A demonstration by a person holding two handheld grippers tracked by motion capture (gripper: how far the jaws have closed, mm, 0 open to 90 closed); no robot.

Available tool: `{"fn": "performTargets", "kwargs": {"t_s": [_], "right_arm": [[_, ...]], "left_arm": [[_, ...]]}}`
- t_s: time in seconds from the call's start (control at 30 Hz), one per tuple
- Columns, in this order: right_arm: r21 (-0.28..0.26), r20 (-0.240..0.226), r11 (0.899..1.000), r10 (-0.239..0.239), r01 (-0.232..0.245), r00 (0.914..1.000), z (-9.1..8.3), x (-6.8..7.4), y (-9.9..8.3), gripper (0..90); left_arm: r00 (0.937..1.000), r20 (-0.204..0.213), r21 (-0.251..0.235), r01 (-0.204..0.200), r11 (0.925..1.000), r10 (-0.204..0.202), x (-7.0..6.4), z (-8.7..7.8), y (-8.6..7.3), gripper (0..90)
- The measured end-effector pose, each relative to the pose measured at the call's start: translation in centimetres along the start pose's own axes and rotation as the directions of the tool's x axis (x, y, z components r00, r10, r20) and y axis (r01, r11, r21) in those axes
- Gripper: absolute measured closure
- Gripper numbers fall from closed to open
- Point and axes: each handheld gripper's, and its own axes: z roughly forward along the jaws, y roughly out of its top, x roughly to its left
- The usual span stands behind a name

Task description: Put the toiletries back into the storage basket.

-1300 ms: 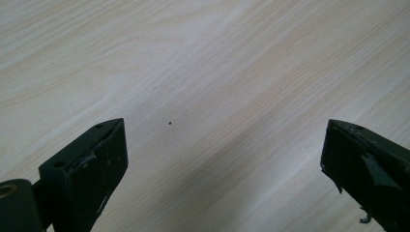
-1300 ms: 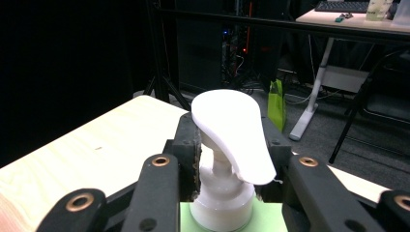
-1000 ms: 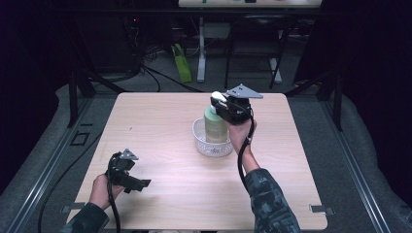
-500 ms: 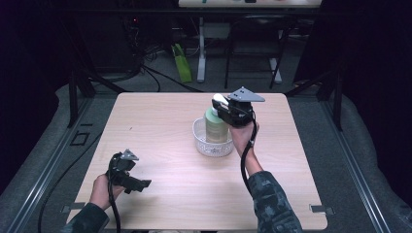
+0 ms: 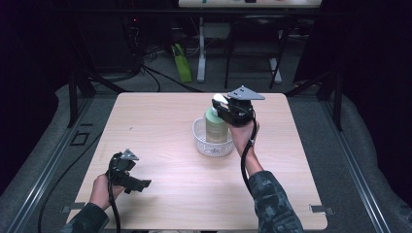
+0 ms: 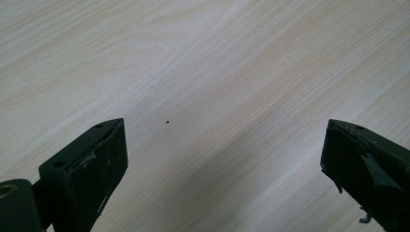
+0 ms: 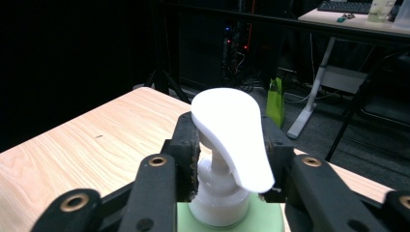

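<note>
A pale green pump bottle [image 5: 215,126] with a white pump head [image 7: 232,135] stands upright in a small white basket [image 5: 210,145] at the table's middle. My right gripper [image 5: 221,108] is shut on the bottle's neck just under the pump head, its black jaws pressed on both sides. Near the front left of the table, my left gripper [image 5: 138,184] is held low over the wood, open, with nothing between its fingers [image 6: 84,169].
The light wooden table [image 5: 160,121] has bare room all around the basket. Beyond its far edge are a dark floor, cables, metal stand legs and a green bag [image 5: 182,63].
The right gripper and the bottle have shifted slightly toward the basket's centre. The left gripper has stayed where it was.
</note>
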Motion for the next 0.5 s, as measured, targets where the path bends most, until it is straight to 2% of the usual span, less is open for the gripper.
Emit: {"fn": "performTargets", "kwargs": {"t_s": [0.1,0.27,0.33,0.37,0.5], "right_arm": [[0.009,-0.004,1.0,0.005,-0.005,1.0,-0.3,-0.1,0.3,60.9],[0.036,0.008,0.999,0.024,-0.024,0.9997,-1.0,-0.2,1.0,46.5],[0.052,0.008,0.998,0.039,-0.04,0.9992,-1.3,-0.4,1.2,43.5],[0.065,0.011,0.997,0.039,-0.04,0.9992,-1.5,-0.4,1.4,38.4],[0.117,0.006,0.992,0.045,-0.045,0.999,-2.2,-0.5,1.6,27.5]], "left_arm": [[1.0,0.004,0.002,-0.003,1.0,0.003,0.0,0.0,0.0,2.7],[1.0,0.006,0.003,-0.002,1.0,0.002,-0.1,0.0,0.0,2.6],[1.0,0.001,0.003,-0.003,1.0,0.003,-0.1,0.1,0.0,2.6],[1.0,0.001,0.003,-0.002,1.0,0.002,-0.1,0.1,0.0,2.6],[1.0,0.005,0.007,-0.004,1.0,0.004,-0.1,0.1,0.1,2.6]]}}
